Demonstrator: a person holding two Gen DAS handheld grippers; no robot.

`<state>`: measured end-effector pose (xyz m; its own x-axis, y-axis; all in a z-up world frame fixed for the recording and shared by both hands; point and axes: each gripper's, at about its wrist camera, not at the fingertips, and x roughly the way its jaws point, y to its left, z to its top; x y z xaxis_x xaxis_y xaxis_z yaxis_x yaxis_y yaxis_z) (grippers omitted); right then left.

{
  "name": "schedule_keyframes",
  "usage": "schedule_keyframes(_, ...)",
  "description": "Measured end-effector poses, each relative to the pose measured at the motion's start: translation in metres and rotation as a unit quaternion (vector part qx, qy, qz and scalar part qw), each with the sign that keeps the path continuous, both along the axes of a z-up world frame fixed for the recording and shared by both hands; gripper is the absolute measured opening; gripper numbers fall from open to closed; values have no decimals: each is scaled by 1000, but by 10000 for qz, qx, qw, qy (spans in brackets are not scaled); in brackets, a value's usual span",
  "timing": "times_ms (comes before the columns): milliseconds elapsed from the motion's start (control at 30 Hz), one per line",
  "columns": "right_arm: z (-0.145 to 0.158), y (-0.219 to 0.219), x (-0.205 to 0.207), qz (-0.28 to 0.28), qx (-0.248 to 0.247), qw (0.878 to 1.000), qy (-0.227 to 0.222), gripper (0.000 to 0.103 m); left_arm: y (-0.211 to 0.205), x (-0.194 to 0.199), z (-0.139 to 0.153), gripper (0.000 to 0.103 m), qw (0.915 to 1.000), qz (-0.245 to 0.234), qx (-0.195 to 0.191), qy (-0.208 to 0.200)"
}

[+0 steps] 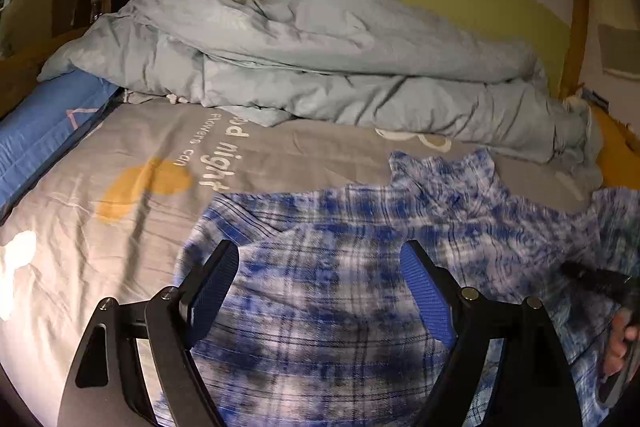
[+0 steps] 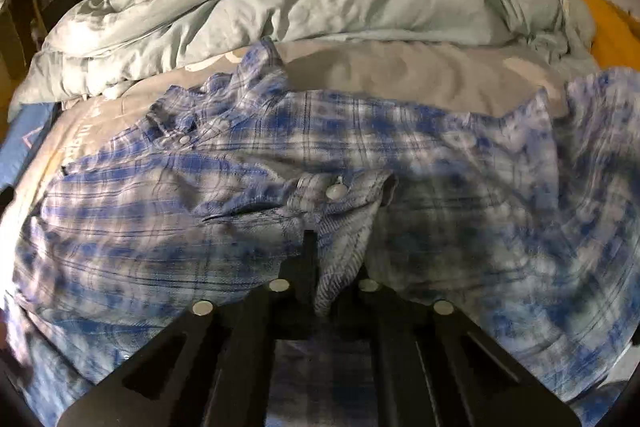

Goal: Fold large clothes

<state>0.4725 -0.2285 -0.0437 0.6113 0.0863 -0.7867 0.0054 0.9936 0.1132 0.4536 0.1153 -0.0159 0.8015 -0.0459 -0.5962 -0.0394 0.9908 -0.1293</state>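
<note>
A blue and white plaid shirt [image 1: 352, 227] lies spread on the bed; it also fills the right wrist view [image 2: 200, 167]. My left gripper [image 1: 320, 267] is open, its blue-padded fingers [image 1: 216, 279] hovering over the shirt with nothing between them. My right gripper [image 2: 332, 259] is shut on a buttoned edge of the shirt [image 2: 344, 195], with cloth bunched between its black fingers. The right gripper and the hand holding it show at the right edge of the left wrist view [image 1: 600, 283].
A rumpled light blue duvet [image 1: 320, 59] is heaped along the far side of the bed. A grey printed sheet [image 1: 140, 167] covers the mattress. A blue pillow [image 1: 44, 131] lies at the far left. A wooden bed frame [image 1: 576, 27] and green wall stand behind.
</note>
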Motion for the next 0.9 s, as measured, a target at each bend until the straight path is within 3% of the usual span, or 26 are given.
schedule_keyframes(100,31,-14,-20,-166,537,9972,-489,4,-12,-1,3,84,9994,49,320,88)
schedule_keyframes(167,43,-18,-27,-260,271,9967,-713,4,-15,-4,6,84,9990,88,430,17)
schedule_keyframes(233,23,-22,-16,-388,-21,9990,-237,5,-18,-4,4,84,9993,9,360,38)
schedule_keyframes(333,-4,-25,-2,-446,30,9986,296,6,-20,3,-6,84,9991,16,374,206)
schedule_keyframes(467,6,-19,-7,-430,-297,9986,99,11,-24,10,-19,84,9984,71,479,308)
schedule_keyframes(567,11,-16,-10,-445,-387,9983,-4,12,-25,7,-16,84,9987,84,487,129)
schedule_keyframes(667,19,-15,-12,-469,-500,9976,-129,20,-26,-2,-6,84,9988,62,468,-159)
schedule_keyframes(733,26,-16,-16,-506,-580,9965,-312,36,-27,-7,1,84,9985,50,452,-312)
schedule_keyframes(800,34,-17,-21,-531,-614,9955,-493,45,-29,-11,6,84,9981,10,441,-439)
schedule_keyframes(900,41,-18,-25,-541,-616,9946,-636,47,-33,-14,10,84,9974,-45,461,-551)
